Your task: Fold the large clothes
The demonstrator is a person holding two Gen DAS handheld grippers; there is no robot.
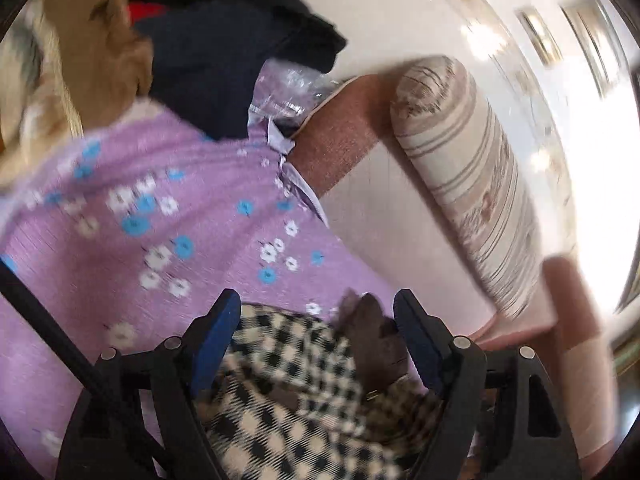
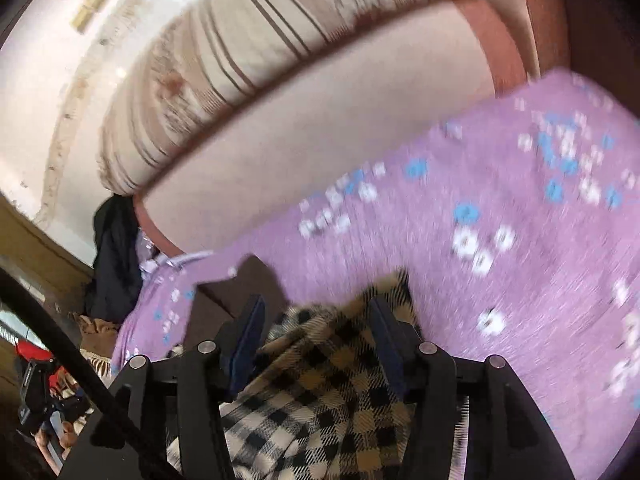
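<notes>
A black-and-cream checked garment (image 1: 288,380) with a brown lining patch (image 1: 374,344) lies on a purple flowered sheet (image 1: 152,208). My left gripper (image 1: 316,320) is open, its blue-padded jaws wide apart on either side of the garment's edge, not closed on it. In the right wrist view the same checked garment (image 2: 316,392) lies between the jaws of my right gripper (image 2: 316,320), which is also open over the purple sheet (image 2: 500,216). Both views are blurred by motion.
A striped bolster cushion (image 1: 472,184) lies along the sofa back, also in the right wrist view (image 2: 224,64). A pile of dark and tan clothes (image 1: 208,56) sits at the far end, with a clear plastic bag (image 1: 284,88). A reddish sofa edge (image 1: 336,132) borders the sheet.
</notes>
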